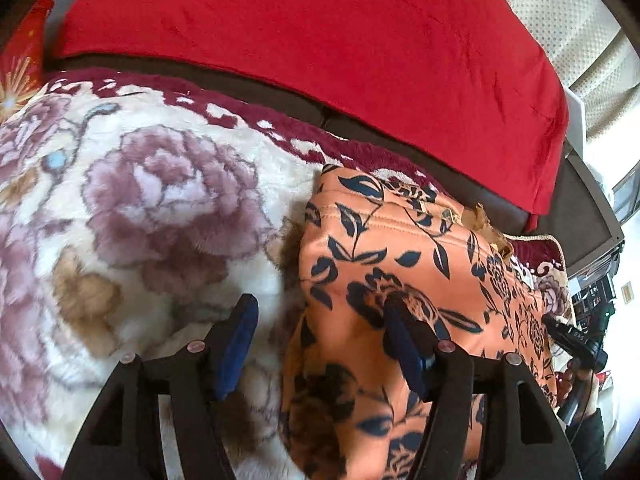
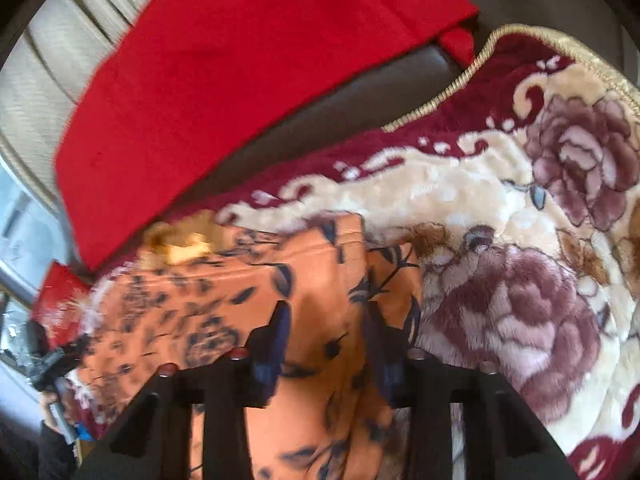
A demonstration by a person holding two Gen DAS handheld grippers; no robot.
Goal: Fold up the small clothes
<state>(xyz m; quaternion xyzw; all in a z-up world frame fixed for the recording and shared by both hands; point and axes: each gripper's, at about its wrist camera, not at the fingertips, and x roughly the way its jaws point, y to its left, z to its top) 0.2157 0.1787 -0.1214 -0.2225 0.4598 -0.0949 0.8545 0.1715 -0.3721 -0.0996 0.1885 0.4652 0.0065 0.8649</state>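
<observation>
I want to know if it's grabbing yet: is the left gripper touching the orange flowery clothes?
Cannot tell. In the left wrist view, the left gripper is open; one finger overlaps the orange garment, but no contact shows plainly.

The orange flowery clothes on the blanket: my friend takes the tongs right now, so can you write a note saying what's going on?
Left tongs: open, holding nothing, one finger over the orange floral garment, the other over the plush floral blanket.
Right tongs: open, empty, over the garment; that view is blurred.
The garment lies on the blanket in front of the red cloth, already looking partly folded, with a ruffled edge at its far end.
Left to do: probably grip an edge and finish the fold, then smooth it flat.
</observation>
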